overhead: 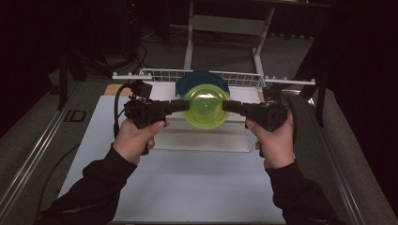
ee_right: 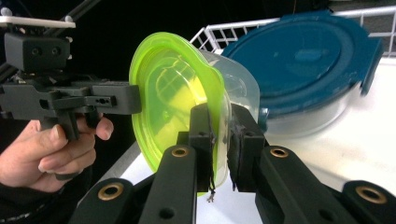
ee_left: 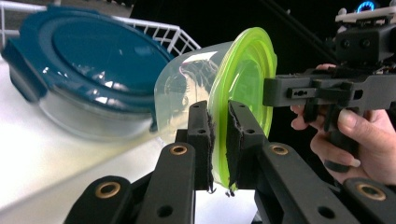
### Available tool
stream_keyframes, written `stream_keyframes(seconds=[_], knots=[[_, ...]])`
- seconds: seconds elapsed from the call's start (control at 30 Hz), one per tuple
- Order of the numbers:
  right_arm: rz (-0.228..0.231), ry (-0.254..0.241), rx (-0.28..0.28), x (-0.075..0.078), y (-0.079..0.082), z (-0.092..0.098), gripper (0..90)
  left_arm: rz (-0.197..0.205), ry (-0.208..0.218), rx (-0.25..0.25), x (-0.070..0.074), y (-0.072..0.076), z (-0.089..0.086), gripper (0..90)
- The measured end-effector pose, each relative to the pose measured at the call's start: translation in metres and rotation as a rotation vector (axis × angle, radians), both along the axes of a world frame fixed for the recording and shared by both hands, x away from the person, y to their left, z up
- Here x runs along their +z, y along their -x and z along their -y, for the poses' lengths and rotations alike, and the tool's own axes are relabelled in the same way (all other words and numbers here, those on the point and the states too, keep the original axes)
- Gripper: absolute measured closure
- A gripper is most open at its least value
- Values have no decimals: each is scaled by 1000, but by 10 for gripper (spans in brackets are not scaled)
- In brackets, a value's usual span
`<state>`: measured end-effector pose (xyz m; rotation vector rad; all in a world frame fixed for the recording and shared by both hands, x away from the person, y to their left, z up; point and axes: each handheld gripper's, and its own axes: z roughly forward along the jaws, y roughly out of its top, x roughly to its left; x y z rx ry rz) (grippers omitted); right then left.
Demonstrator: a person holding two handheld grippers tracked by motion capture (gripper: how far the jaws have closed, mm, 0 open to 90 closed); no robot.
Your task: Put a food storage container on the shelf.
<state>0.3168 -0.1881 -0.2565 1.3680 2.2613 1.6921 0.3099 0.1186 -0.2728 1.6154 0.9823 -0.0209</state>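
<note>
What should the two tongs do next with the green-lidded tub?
Probably carry it clear of the blue-lidded tub and set it down. Both the left tongs and right tongs pinch the rim of the green-lidded tub, holding it above the table.

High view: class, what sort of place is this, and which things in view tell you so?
Probably a lab or recording workspace, not a kitchen: a bare white table in a dark room, a desk frame on grey carpet behind, and hand-held grippers lifting a green-lidded container by a wire rack.
</note>
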Motion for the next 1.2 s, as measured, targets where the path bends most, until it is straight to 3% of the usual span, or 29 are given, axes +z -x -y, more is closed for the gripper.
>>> stream_keyframes(seconds=[0.23,0.37,0.5,0.6,0.7,0.8,1.2], knots=[[-14,21,-22,15,-25,-4,810,-10,-2,31,12,-24,1,821],[-33,24,-48,17,-38,-5,810,-50,3,45,12,-40,2,820],[-72,17,-49,14,-46,-5,810,-74,-7,41,10,-46,3,819],[-86,12,-48,13,-51,-4,810,-97,17,34,9,-50,1,818],[-102,10,-46,14,-54,-4,808,-102,28,42,9,-55,1,814],[-146,-16,-47,13,-64,-3,793,-84,32,64,8,-60,3,783],[-179,-25,-102,13,-93,-7,739,-74,52,107,0,-80,3,654]])
